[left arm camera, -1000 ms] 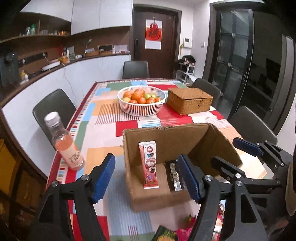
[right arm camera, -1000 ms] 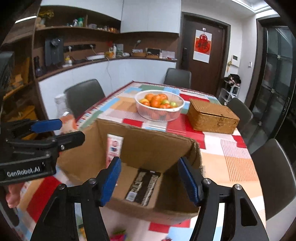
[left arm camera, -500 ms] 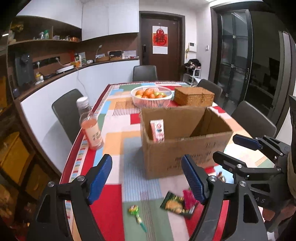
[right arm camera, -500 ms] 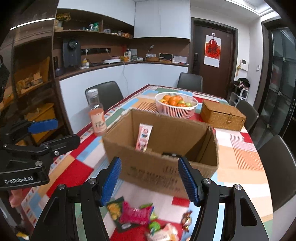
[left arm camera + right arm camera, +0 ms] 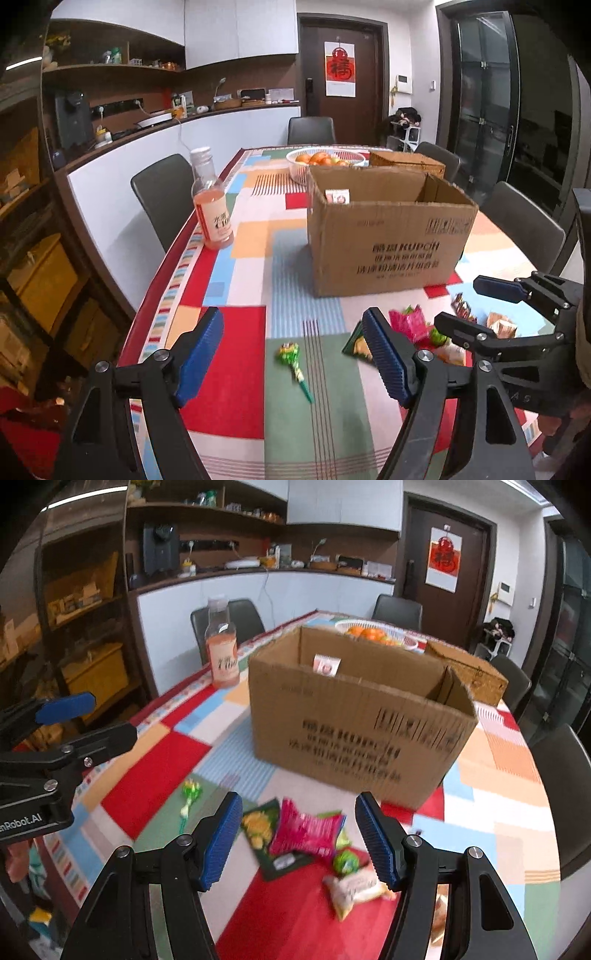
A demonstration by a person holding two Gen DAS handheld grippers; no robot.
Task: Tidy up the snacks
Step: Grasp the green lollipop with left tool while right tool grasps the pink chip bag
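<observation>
An open cardboard box (image 5: 388, 236) (image 5: 354, 723) stands mid-table with a pink snack packet (image 5: 337, 196) (image 5: 326, 664) leaning inside. Loose snacks lie in front of it: a green lollipop (image 5: 292, 357) (image 5: 191, 791), a dark packet (image 5: 264, 823), a pink packet (image 5: 308, 830) (image 5: 408, 323), a green candy (image 5: 345, 862) and an orange-white packet (image 5: 354, 888). My left gripper (image 5: 293, 363) is open and empty above the lollipop. My right gripper (image 5: 299, 842) is open and empty above the pink packet.
A pink drink bottle (image 5: 211, 208) (image 5: 221, 651) stands near the table's left edge. A white basket of oranges (image 5: 325, 160) and a wicker box (image 5: 467, 672) sit behind the cardboard box. Chairs ring the table (image 5: 251, 266).
Both grippers have pulled back and down from over the box toward the near table edge. The loose snacks in front of the box have come into view. Both stay open.
</observation>
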